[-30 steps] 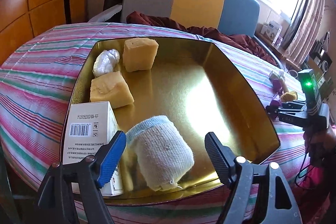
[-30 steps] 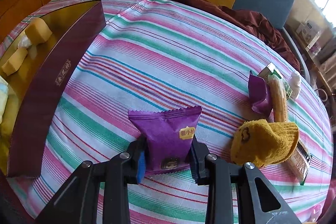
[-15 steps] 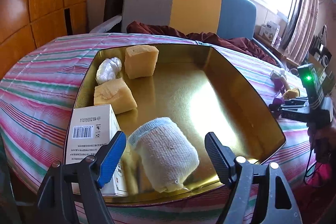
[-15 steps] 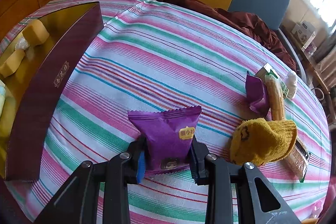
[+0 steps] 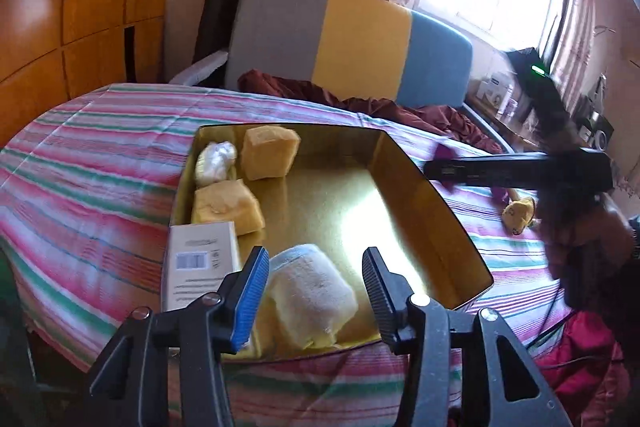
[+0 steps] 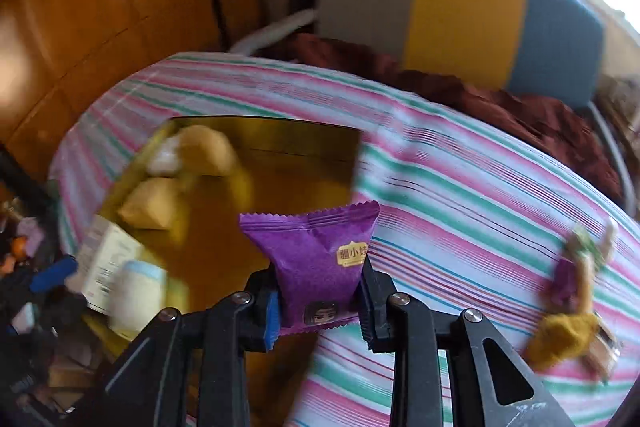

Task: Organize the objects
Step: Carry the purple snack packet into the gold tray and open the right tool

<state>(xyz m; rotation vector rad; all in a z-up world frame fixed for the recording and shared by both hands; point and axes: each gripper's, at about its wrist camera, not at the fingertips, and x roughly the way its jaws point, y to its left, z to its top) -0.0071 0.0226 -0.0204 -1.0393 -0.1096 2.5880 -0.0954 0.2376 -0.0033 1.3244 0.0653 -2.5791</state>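
A gold-lined tray (image 5: 424, 211) on the striped tablecloth holds two yellow blocks (image 5: 270, 153), a white wad (image 5: 214, 159), a white box (image 5: 200, 267) and a rolled pale sock (image 5: 308, 311). My left gripper (image 5: 314, 291) hovers above the tray's near end. Its jaws are closing, the sock lies in the tray beyond them, and the pads do not press on it. My right gripper (image 6: 318, 307) is shut on a purple snack packet (image 6: 316, 259), held in the air above the tray's (image 6: 272, 135) right side. That gripper (image 5: 432, 171) shows blurred in the left wrist view.
A yellow sock (image 6: 560, 335), another purple packet (image 6: 566, 273) and a stick-shaped snack lie on the cloth at the right. A grey, yellow and blue chair (image 5: 360, 39) with dark red cloth (image 5: 360, 103) stands behind the table. Wooden cabinets (image 5: 60, 7) line the left.
My right gripper lifted the purple packet off the cloth and carried it left, over the tray. My left gripper drew back and up, and its jaws narrowed; the sock stayed in the tray.
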